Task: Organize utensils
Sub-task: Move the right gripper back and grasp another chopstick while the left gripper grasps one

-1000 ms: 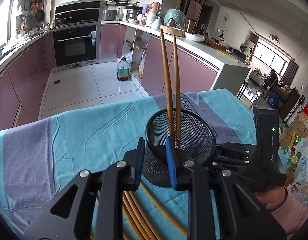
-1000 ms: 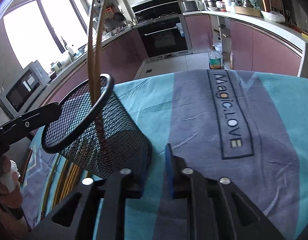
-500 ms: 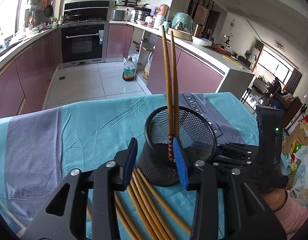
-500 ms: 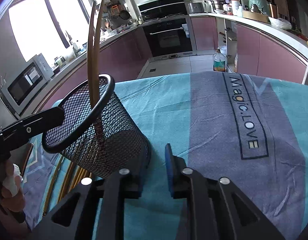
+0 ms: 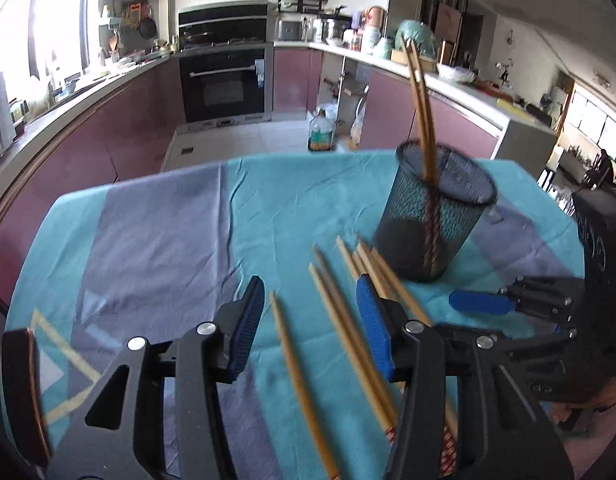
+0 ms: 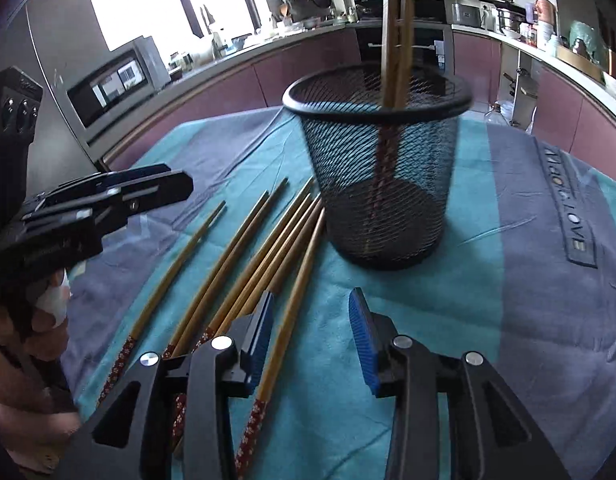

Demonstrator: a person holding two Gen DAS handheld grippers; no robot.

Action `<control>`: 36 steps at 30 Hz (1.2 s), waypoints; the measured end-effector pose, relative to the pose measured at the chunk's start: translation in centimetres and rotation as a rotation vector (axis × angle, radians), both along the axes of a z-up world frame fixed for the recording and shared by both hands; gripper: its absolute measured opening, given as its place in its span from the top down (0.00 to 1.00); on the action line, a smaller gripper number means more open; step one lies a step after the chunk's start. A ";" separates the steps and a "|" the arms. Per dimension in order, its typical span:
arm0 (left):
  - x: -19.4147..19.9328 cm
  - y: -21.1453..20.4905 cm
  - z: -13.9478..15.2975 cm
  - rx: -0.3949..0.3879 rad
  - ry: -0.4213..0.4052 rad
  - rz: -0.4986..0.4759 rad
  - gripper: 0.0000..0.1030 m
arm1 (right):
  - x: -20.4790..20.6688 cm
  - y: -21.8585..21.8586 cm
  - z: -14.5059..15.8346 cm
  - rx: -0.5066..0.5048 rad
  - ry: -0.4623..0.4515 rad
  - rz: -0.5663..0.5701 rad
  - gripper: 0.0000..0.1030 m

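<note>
I am spreading both sets of fingers, left gripper [image 5: 310,322] and right gripper [image 6: 310,334], gripping nothing, over loose chopsticks [image 6: 243,256] lying on the surface [image 5: 155,232]; the mesh holder [image 6: 382,184] is standing at twelve o'clock, holding two chopsticks.

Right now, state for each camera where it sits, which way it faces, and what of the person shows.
Left wrist: rides the left gripper, jaws opening, looking down over loose chopsticks toward the oven; right gripper at right edge.
Right wrist: rides the right gripper, jaws opening, facing the window; left gripper and a hand at left.
Shared: mesh cup holding two chopsticks, teal cloth.
</note>
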State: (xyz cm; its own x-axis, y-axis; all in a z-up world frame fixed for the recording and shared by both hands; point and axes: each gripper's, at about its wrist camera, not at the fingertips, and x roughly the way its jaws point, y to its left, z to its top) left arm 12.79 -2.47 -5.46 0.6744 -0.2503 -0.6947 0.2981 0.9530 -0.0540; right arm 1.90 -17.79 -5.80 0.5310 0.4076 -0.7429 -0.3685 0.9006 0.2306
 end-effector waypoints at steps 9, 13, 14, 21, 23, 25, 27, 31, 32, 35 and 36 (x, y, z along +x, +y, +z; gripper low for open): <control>-1.0 0.9 -4.2 0.037 0.114 -0.021 0.58 | -0.2 2.5 -0.3 -0.145 -0.044 -0.016 0.71; -1.2 0.6 -4.7 0.049 0.117 -0.032 0.59 | -0.1 3.1 -0.3 -0.159 -0.043 -0.020 0.77; -1.2 0.5 -4.7 0.048 0.116 -0.031 0.59 | -0.1 3.4 -0.2 -0.156 -0.040 -0.024 0.81; -2.0 0.2 -4.5 0.035 0.115 -0.034 0.70 | -0.3 2.4 -0.3 -0.093 -0.006 -0.039 0.93; -2.2 0.3 -4.6 0.023 0.121 -0.028 0.79 | -0.4 2.1 -0.2 -0.072 0.002 -0.038 0.94; -2.3 0.4 -4.6 0.011 0.125 -0.023 0.90 | -0.7 1.8 -0.1 -0.059 0.004 -0.036 0.95; -2.5 0.6 -4.5 0.002 0.129 -0.019 0.90 | -1.0 1.7 0.1 -0.058 0.003 -0.033 0.95; -2.7 0.8 -4.5 0.020 0.122 -0.006 0.86 | -1.0 1.5 0.0 -0.076 0.004 -0.034 0.95; -2.7 0.8 -4.5 0.026 0.124 -0.006 0.81 | -0.9 1.5 -0.1 -0.078 0.010 -0.033 0.94; -2.5 0.8 -4.6 0.024 0.123 -0.007 0.77 | -0.7 2.0 -0.3 -0.096 -0.002 -0.027 0.91; -2.5 0.8 -4.6 0.022 0.122 -0.004 0.77 | -0.7 2.3 -0.4 -0.097 -0.005 -0.027 0.91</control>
State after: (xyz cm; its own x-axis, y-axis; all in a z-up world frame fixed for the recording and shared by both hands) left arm 10.29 -1.68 -10.08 0.5831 -0.2368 -0.7771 0.2945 0.9531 -0.0695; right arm 1.24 -15.53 -6.15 0.5445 0.3195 -0.7755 -0.3444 0.9282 0.1406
